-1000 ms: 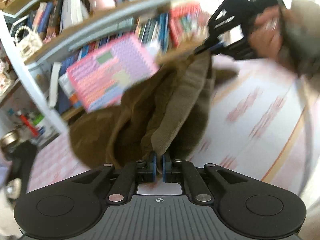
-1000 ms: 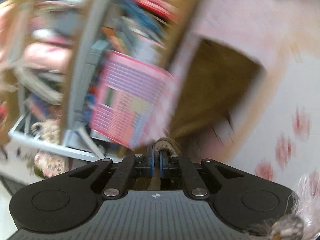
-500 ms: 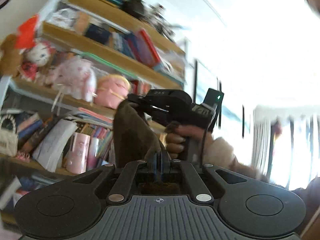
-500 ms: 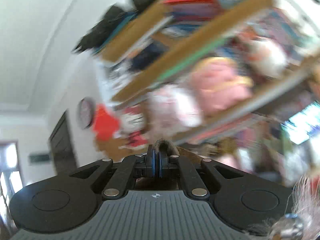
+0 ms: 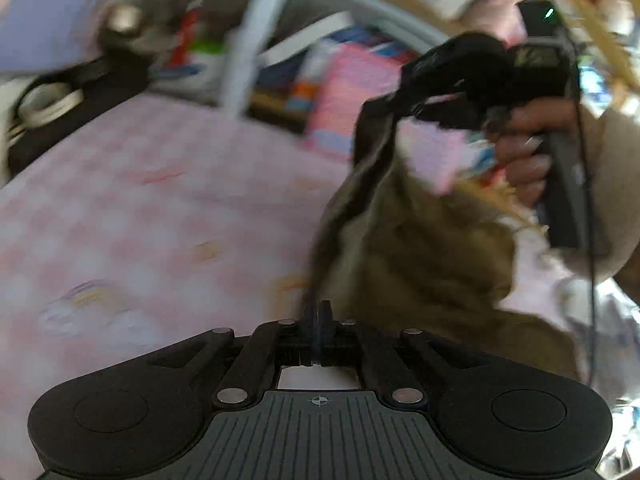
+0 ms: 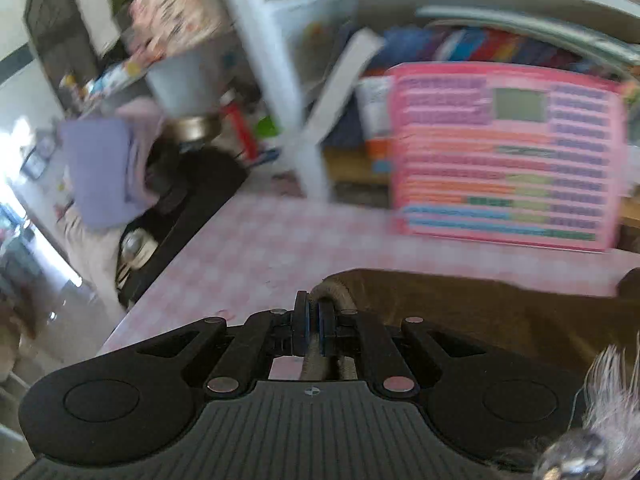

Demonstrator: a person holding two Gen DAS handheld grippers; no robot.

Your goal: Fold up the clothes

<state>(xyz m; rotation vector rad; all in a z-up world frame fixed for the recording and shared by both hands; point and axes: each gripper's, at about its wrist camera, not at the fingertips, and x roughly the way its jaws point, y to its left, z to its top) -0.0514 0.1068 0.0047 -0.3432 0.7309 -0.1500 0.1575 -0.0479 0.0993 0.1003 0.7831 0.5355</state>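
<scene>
Half a second ago both my cameras looked up at the shelves of plush toys; now they have swung back down to the pink-and-white checked cloth on the desk [image 5: 160,208], and the view is smeared by motion. My left tool [image 5: 318,314] has its fingers pressed together on an edge of the olive-brown fleece garment [image 5: 420,248], which rises from that pinch up and to the right to my right tool [image 5: 394,106], seen there gripped by a hand [image 5: 524,152]. In the right wrist view the right tool [image 6: 314,318] is pinching a ribbed hem of the same garment [image 6: 480,304], the rest of it spreading away to the right just above the desk [image 6: 280,248]. Behind it leans a pink toy board with coloured rows [image 6: 504,152]; its writing is too blurred for me to read.
</scene>
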